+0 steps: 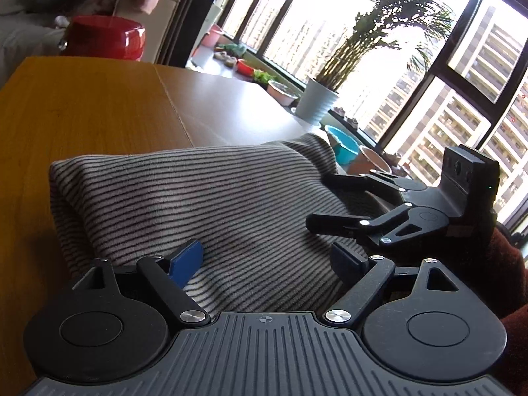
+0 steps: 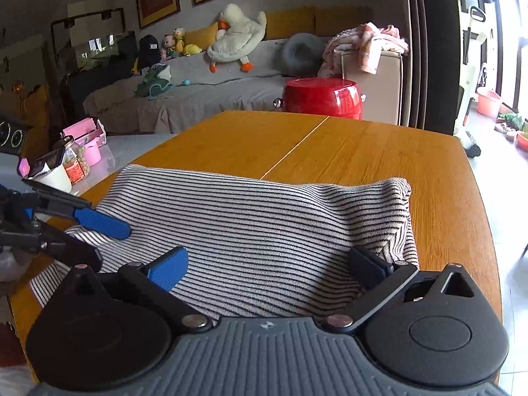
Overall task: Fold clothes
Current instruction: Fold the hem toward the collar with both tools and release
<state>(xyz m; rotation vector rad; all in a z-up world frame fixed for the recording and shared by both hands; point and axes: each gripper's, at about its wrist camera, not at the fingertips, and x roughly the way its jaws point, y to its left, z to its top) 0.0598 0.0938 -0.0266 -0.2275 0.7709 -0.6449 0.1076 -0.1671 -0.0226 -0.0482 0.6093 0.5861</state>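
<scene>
A folded black-and-white striped garment [image 1: 204, 198] lies on the wooden table [image 1: 82, 115]; it also shows in the right wrist view [image 2: 264, 224]. My left gripper [image 1: 267, 260] is open, its blue pads low over the garment's near edge, holding nothing. My right gripper [image 2: 274, 267] is open too, jaws spread wide over the garment's near edge. The right gripper shows in the left wrist view [image 1: 316, 201] at the garment's right side. The left gripper shows in the right wrist view [image 2: 109, 237] at the garment's left corner, one blue pad above the cloth.
A red drum-shaped stool [image 2: 321, 97] stands beyond the table's far edge. A grey sofa [image 2: 198, 92] with plush toys is behind. A white cup [image 2: 56, 175] and jar [image 2: 74, 161] sit on a side surface at left. A potted plant [image 1: 316, 99] stands by the window.
</scene>
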